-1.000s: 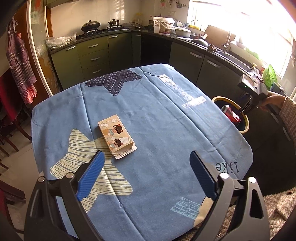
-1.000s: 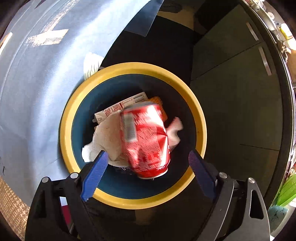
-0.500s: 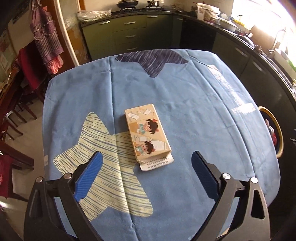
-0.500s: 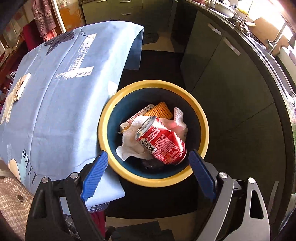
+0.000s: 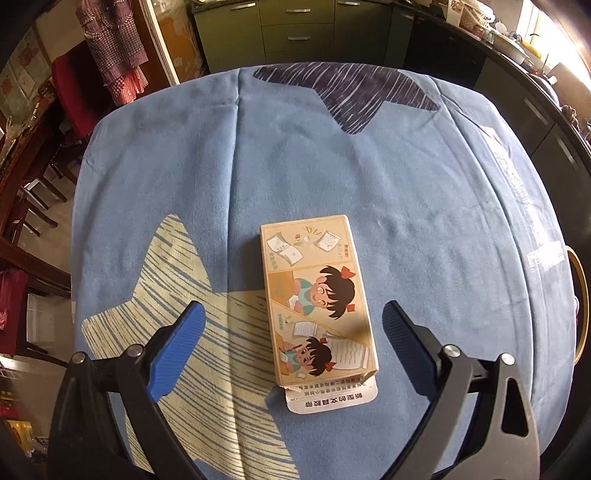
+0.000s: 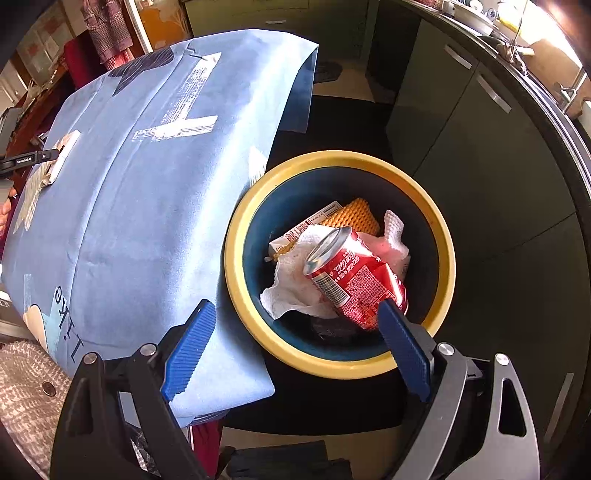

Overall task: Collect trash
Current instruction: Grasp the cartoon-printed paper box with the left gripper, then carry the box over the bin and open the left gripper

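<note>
Left wrist view: the left gripper (image 5: 291, 325) is spread wide above one box (image 5: 317, 295) lying flat on the cloth (image 5: 406, 184). One can (image 6: 354, 277) is seen in one bin (image 6: 243, 221), beyond the released, empty right gripper (image 6: 295, 325).

Kitchen, dark green cabinets (image 5: 295, 33) along the walls; blue tablecloth (image 5: 406, 177) over a table; sunlit window top right
</note>
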Motion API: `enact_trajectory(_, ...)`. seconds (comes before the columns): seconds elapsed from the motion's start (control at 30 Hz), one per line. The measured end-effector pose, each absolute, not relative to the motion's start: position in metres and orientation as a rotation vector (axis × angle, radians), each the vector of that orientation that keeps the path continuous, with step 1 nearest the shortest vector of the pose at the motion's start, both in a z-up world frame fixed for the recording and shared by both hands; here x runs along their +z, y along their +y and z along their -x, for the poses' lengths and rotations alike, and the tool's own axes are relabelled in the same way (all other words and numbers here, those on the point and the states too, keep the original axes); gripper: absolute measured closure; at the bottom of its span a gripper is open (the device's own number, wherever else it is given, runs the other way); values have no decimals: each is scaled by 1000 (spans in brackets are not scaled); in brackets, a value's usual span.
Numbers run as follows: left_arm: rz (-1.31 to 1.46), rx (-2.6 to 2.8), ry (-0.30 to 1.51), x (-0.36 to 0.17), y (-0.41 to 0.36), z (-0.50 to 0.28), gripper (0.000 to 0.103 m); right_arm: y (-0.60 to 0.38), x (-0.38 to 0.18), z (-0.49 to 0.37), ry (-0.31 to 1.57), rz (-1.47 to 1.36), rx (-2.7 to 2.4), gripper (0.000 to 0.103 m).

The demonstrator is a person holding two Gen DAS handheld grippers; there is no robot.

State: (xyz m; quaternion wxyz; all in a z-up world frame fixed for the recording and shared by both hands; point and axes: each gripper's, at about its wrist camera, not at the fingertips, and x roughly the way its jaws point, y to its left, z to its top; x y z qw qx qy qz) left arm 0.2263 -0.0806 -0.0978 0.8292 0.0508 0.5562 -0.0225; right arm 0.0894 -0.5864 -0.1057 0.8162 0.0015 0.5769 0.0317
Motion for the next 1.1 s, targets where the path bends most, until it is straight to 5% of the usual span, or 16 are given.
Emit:
enact_trajectory(0.23,-96,-59,1205,-107,-81,-232,12,-582,-110,-93,1247,0,76,14)
enact_trajectory(0.57,-115,-136,1215,-109,-94,-232,46,-582,-109,-92,1249,-2,70,14)
enact_trajectory(1.1,-153,-275,1169,-80,-119,-209,47,-595,-102,-81,1226,-32,26,13)
